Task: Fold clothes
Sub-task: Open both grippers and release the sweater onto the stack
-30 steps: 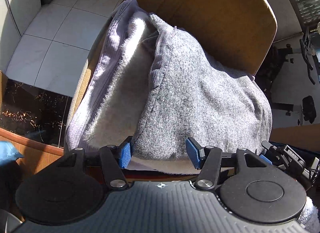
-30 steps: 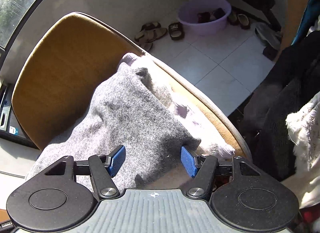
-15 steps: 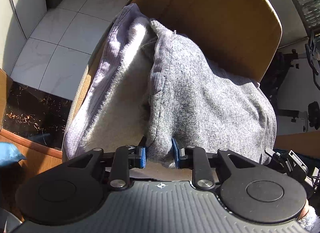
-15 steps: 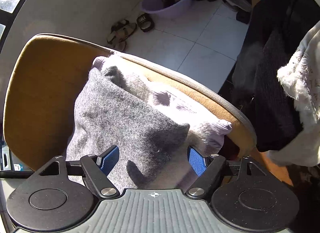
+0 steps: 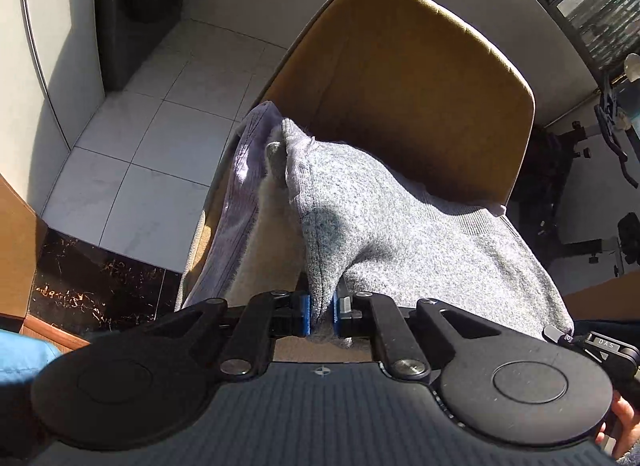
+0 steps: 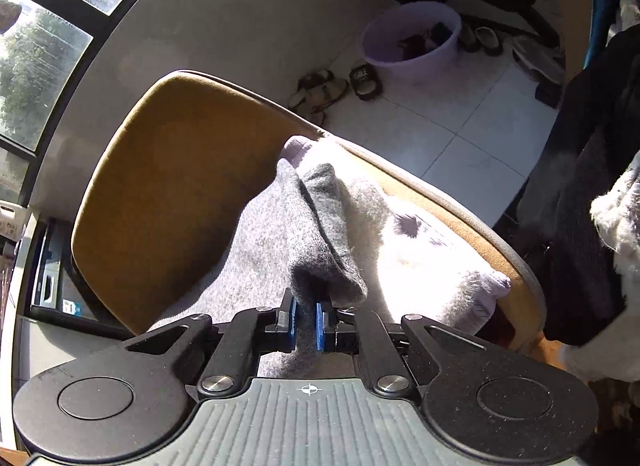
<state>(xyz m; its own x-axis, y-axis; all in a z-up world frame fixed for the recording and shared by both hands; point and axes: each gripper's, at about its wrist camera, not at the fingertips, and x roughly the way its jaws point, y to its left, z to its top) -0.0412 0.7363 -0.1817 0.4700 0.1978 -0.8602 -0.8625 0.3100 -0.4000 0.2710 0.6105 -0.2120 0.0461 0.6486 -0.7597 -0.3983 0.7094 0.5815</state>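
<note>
A chair [image 5: 404, 77] with a mustard-brown padded seat and backrest is carrying the clothes. A pale lavender fleecy garment [image 5: 244, 234] is being supported directly on its seat, spread toward the seat's edge, where its hem [image 6: 492, 286] is being shown reaching the grey rim. A grey knitted sweater [image 5: 420, 234] is being borne on top of that fleecy layer and partly against the backrest. The chair itself is being carried by a floor of white tiles [image 5: 132, 169]. On that floor, a lilac plastic basin [image 6: 412, 37] and several sandals [image 6: 320, 89] are being shown beyond the chair.
</note>
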